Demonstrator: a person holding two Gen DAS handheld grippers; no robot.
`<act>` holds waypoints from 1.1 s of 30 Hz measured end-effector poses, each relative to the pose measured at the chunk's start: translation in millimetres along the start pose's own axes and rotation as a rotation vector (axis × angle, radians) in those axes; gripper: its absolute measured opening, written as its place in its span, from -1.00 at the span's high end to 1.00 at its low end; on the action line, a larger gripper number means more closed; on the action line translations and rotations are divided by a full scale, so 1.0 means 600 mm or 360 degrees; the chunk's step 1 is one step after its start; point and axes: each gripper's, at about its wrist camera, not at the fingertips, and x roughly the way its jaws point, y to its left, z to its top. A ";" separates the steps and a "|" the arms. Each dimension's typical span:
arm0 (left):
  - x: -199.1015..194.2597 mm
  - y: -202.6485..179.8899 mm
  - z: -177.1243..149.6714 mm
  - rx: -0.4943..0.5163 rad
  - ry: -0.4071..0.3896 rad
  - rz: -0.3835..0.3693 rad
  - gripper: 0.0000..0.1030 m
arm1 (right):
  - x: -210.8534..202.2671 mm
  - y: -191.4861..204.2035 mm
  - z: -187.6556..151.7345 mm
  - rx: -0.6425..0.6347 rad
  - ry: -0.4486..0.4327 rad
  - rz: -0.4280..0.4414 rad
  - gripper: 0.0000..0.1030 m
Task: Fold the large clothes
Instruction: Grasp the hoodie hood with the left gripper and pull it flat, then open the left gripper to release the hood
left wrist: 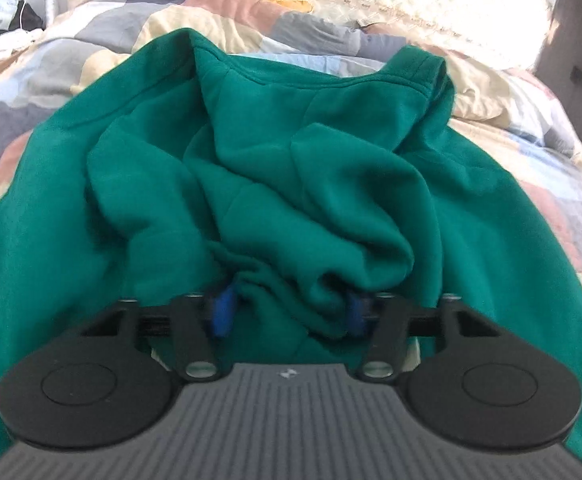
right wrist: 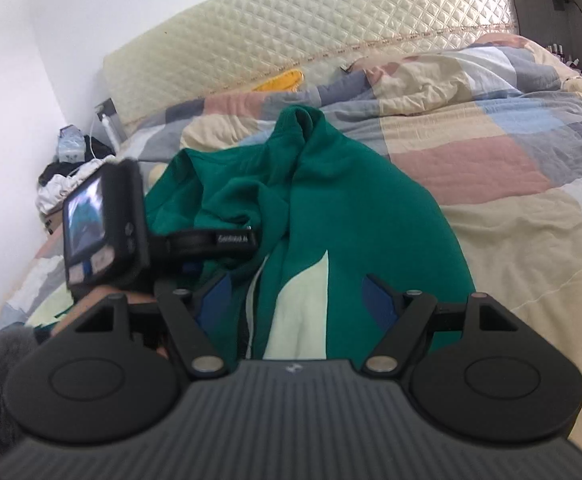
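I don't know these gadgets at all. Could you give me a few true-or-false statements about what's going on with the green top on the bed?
1. The green sweatshirt lies on a patchwork quilt. True.
2. The left tool has bunched green fabric between its blue fingers. True.
3. The right tool is clamped shut. False: its jaws stand wide apart over the cloth.
4. The sweatshirt is neatly folded. False: it is rumpled.
5. The quilted headboard is cream. True.
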 end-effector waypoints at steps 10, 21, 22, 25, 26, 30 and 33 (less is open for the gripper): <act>0.008 -0.012 0.209 0.0065 -0.0150 0.0049 0.61 | 0.013 -0.024 0.008 0.0108 -0.0027 -0.0004 -0.45; 0.171 0.008 0.373 0.0008 -0.0164 0.0187 0.60 | 0.078 -0.035 0.007 0.0068 -0.0008 -0.0048 -0.45; 0.185 0.008 0.373 0.0069 -0.0155 0.0182 0.60 | 0.084 -0.035 0.007 0.0055 0.0000 -0.0049 -0.45; 0.198 0.007 0.370 0.0130 -0.0168 0.0119 0.55 | 0.102 -0.038 0.004 0.0051 0.0020 -0.0032 -0.45; 0.197 0.012 0.369 0.0099 -0.0168 0.0103 0.49 | 0.109 -0.039 0.004 0.0048 0.0032 -0.0031 -0.44; 0.160 0.031 0.337 0.0002 -0.0126 0.0019 -0.08 | 0.120 -0.034 0.002 0.0020 0.0058 -0.0045 -0.44; 0.109 0.048 0.308 -0.0062 -0.0088 -0.0035 -0.28 | 0.115 -0.030 0.003 0.0001 0.0052 -0.0055 -0.43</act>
